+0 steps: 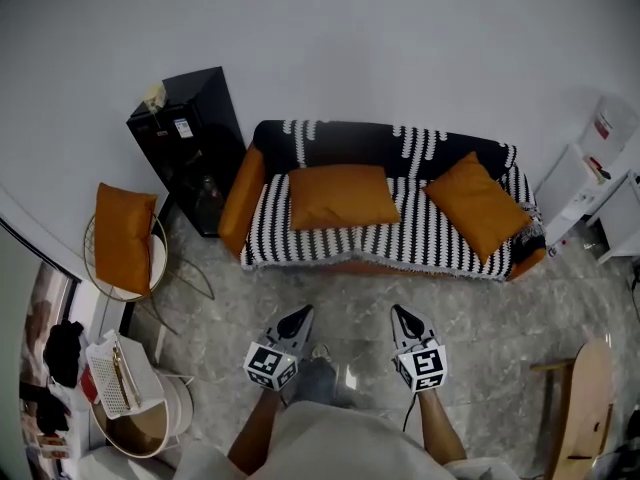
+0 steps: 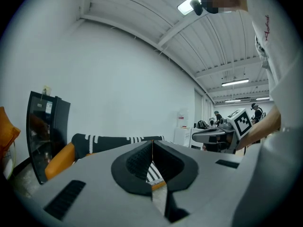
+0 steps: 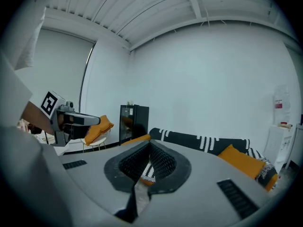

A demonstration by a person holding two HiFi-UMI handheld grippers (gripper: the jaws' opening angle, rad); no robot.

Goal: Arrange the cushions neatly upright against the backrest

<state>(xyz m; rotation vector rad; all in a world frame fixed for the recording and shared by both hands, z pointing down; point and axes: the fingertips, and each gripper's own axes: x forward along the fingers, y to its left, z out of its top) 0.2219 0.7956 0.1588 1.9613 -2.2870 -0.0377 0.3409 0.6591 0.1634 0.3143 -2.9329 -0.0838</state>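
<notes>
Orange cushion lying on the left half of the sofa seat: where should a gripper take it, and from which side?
Probably the front edge of the cushion, near a corner, coming from the open front of the sofa. It lies low with that thin edge facing the person, so jaws can pinch it and lifting would tip it toward the backrest.

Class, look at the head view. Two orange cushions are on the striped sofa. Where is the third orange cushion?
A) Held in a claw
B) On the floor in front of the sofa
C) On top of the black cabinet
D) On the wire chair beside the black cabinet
D: the third cushion leans on the wire chair, to the left of the black cabinet.
</notes>
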